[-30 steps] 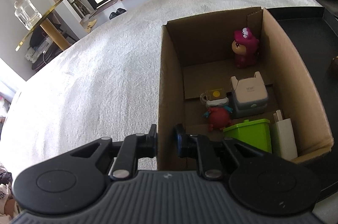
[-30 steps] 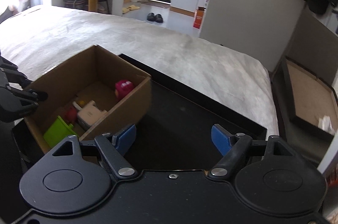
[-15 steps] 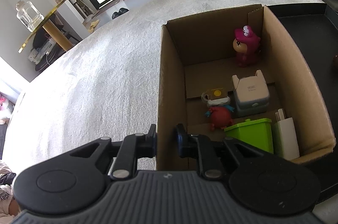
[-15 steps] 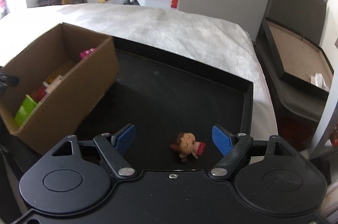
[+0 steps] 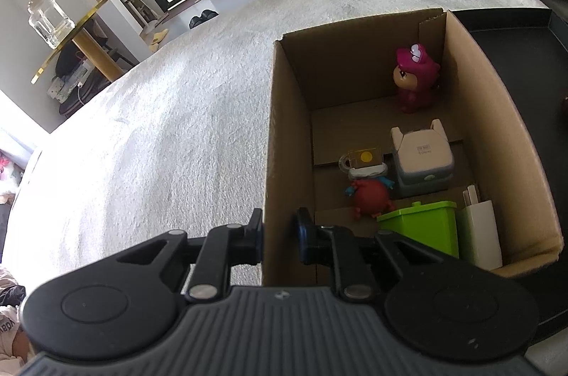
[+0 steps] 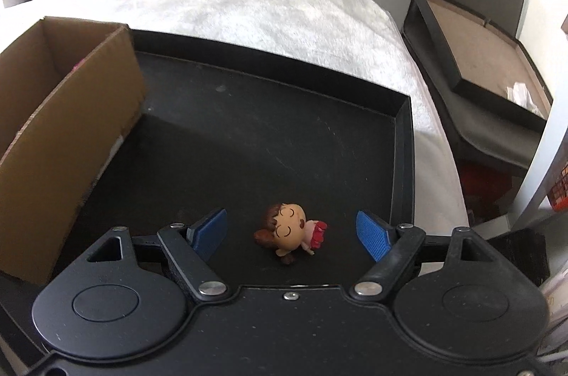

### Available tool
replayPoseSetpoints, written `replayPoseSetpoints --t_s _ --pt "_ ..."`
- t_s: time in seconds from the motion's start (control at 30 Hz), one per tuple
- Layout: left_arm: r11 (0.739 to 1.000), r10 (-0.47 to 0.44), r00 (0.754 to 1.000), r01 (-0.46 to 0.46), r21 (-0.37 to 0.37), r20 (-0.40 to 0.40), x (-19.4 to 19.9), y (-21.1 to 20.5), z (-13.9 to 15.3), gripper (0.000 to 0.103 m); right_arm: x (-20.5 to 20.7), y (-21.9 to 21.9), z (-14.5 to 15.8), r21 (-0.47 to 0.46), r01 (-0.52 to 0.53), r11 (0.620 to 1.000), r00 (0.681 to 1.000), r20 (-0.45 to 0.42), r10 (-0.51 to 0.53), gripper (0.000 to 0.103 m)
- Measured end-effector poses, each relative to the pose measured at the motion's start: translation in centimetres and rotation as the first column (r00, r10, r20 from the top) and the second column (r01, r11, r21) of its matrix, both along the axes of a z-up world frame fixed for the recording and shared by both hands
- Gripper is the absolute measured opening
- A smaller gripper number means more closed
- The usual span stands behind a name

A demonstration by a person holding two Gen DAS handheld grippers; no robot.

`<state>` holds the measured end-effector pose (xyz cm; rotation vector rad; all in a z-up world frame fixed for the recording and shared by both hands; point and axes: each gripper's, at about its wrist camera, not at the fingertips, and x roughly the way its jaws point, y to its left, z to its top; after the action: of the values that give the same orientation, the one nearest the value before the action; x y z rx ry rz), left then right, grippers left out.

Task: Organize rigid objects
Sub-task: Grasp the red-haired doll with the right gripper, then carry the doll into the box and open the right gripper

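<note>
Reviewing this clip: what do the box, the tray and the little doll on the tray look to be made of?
Box: plain brown corrugated cardboard, matte, with raw cut edges. Tray: probably black plastic or coated board, matte and faintly scuffed. Doll: seemingly moulded, painted plastic or vinyl, smooth with a slight sheen.

Matt cardboard box (image 5: 497,113), glossy plastic doll (image 6: 289,230), fuzzy cloth (image 5: 159,127)

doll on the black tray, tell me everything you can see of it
The doll is a small figurine that looks like hard plastic, with a big round tan head, brown hair, closed eyes drawn as curved lines, and a small pink body with a red skirt. It lies on its side on the floor of the black tray, face towards the camera, head to the left. It sits between the blue pads of the open right gripper; neither pad touches it. Only the tray touches it.
</note>
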<state>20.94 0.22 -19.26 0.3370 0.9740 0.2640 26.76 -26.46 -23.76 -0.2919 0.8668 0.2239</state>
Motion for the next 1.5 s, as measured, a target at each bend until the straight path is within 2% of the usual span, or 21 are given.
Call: replayPoseSetpoints --t_s 0.07,0.13,0.17,0.73,1.0,1.5 --pt "1.0 -0.004 1.0 0.004 0.002 0.0 0.0 0.0 0.0 0.018 0.1 -0.1 -0.2 0.002 0.005 1.0 1.0 -0.01 -0.005 0.076" --pt "1.0 -0.006 1.0 0.006 0.001 0.0 -0.1 -0.1 0.0 0.018 0.3 -0.1 -0.3 0.007 0.001 1.0 0.999 -0.036 -0.001 0.06" --pt "1.0 -0.006 1.0 0.006 0.002 0.001 -0.1 -0.1 0.1 0.018 0.4 -0.2 -0.3 0.003 0.005 1.0 0.999 -0.047 -0.005 0.044" --pt "1.0 -0.008 1.0 0.008 -0.003 0.005 -0.2 -0.1 0.2 0.018 -1.0 1.2 3.7 0.012 -0.036 0.999 0.999 0.036 0.036 0.044" --pt "1.0 -0.007 1.0 0.007 -0.011 0.007 -0.2 0.0 0.2 0.017 -1.4 3.1 6.6 0.02 -0.101 0.995 0.99 0.101 0.099 0.043" --pt "0.999 -0.009 1.0 0.01 -0.044 0.014 -0.3 0.5 0.4 0.016 -2.7 7.2 9.0 0.008 -0.261 0.965 0.954 0.157 0.256 0.043"
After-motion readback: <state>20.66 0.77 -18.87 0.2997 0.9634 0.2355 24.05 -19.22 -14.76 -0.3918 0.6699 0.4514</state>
